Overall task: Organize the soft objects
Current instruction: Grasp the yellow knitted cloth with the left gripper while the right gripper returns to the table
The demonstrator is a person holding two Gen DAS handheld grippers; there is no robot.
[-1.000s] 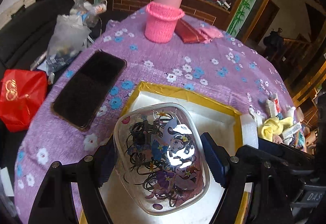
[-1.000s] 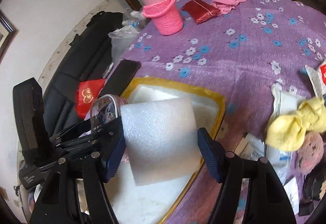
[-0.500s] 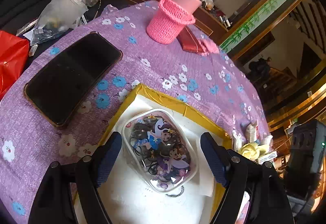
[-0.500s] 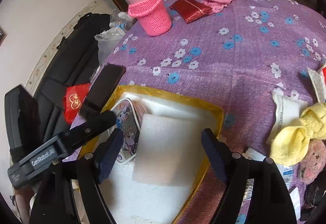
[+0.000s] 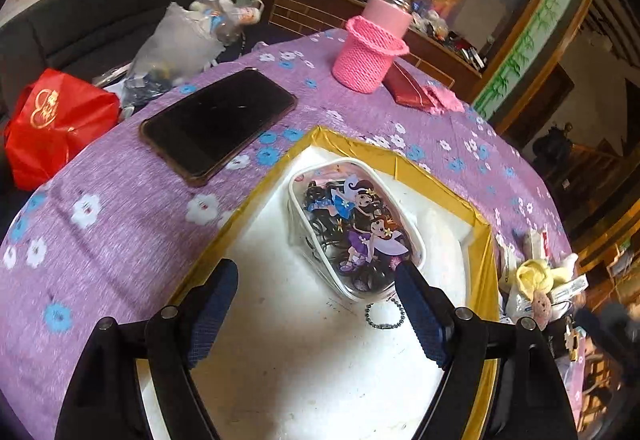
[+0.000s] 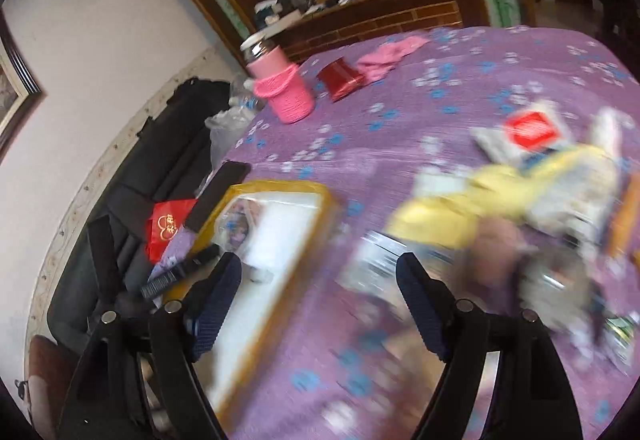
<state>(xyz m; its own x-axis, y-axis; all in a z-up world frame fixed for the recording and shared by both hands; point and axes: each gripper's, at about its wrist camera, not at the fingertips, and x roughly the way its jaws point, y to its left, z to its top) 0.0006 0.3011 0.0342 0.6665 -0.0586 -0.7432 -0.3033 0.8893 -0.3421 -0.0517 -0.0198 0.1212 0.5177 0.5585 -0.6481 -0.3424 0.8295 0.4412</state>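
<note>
The pouch [image 5: 352, 228] lies flat in the box [image 5: 400, 163], toward its far side, on the white lining. The left gripper [image 5: 316, 304] hangs over the box's near part, spread wide and empty. The right gripper [image 6: 320, 304], blurred, is likewise spread and empty over the cloth [image 6: 460, 99], right of the box, near a yellow towel [image 6: 472, 199].

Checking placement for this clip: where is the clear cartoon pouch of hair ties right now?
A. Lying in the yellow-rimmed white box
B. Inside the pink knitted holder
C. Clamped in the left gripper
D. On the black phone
A: the pouch lies on the white floor of the yellow-rimmed box, with the open left gripper holding nothing.
</note>
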